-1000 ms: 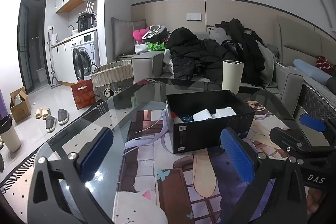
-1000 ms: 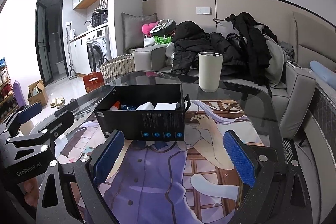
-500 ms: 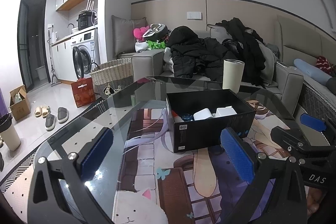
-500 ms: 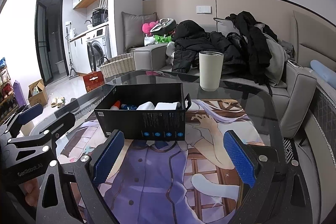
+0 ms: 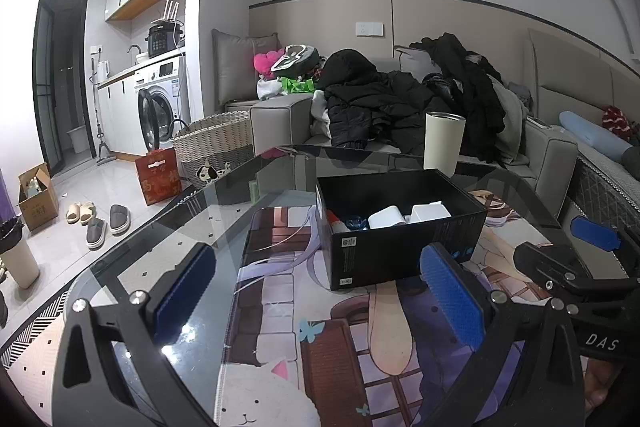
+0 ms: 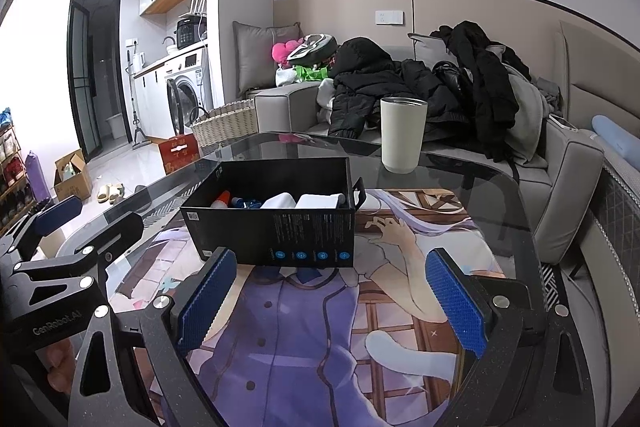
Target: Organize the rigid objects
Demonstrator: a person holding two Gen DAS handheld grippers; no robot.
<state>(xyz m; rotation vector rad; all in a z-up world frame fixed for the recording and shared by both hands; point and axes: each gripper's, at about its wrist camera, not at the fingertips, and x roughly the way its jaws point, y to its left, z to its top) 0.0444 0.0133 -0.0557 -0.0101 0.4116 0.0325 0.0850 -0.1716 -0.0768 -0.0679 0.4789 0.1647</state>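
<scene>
Black cardboard box (image 6: 276, 223), holding the sorted items, sits ahead of both wide-spread, empty units: left hand-held gripper (image 5: 316, 301) and right hand-held gripper (image 6: 330, 301). Risk: the cream tumbler (image 6: 402, 135) beyond the box may tip on the glass counter (image 5: 168, 247) if clipped. Versus the earlier frame, nothing has visibly shifted.

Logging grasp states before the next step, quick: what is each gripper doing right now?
Left gripper: open, holding nothing.
Right gripper: open, holding nothing.
</scene>
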